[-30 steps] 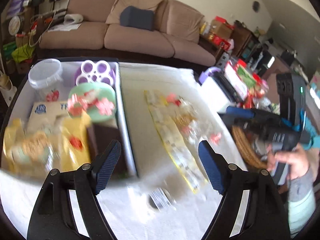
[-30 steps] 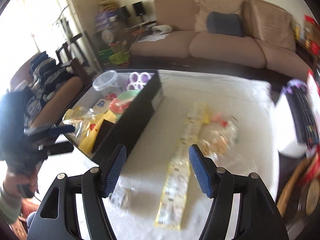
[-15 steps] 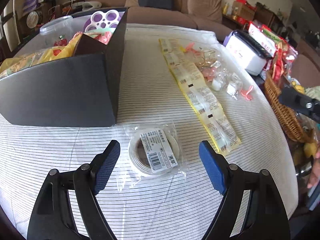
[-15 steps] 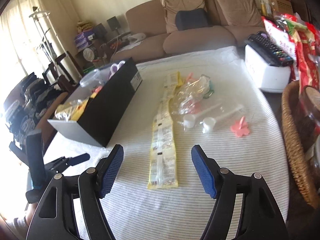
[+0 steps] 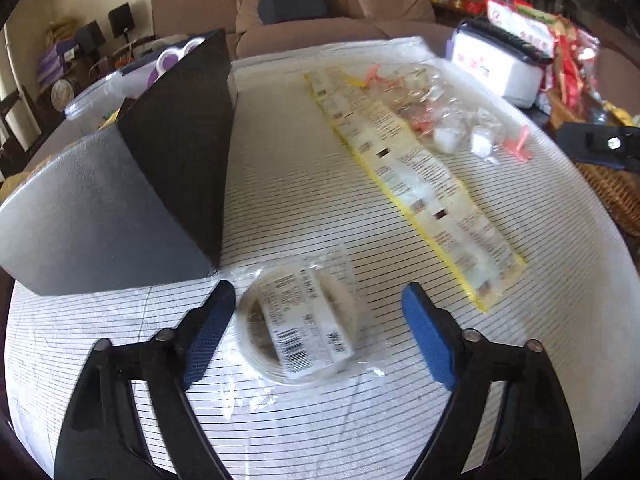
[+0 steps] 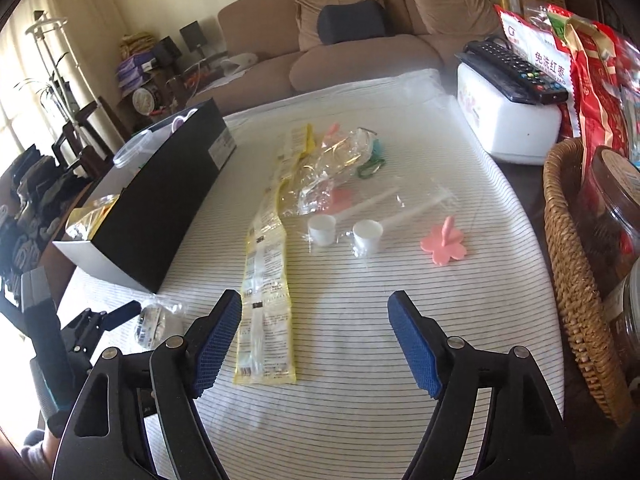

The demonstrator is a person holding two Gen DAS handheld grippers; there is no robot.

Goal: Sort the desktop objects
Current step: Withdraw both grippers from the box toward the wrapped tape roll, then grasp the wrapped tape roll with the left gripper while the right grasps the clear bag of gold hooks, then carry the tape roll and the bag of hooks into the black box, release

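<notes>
Left gripper [image 5: 318, 332] is closing w/ the bagged tape roll [image 5: 296, 326] between its pads, not pinched yet. Imo center on the roll, not loose plastic. Right gripper [image 6: 314, 344] is opening, empty, over the striped cloth [image 6: 360, 400].

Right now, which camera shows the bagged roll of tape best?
The left wrist view: the bagged roll of tape lies large between the closing left hand-held gripper, label readable. The right wrist view shows only a small edge-on sliver at lower left.
</notes>
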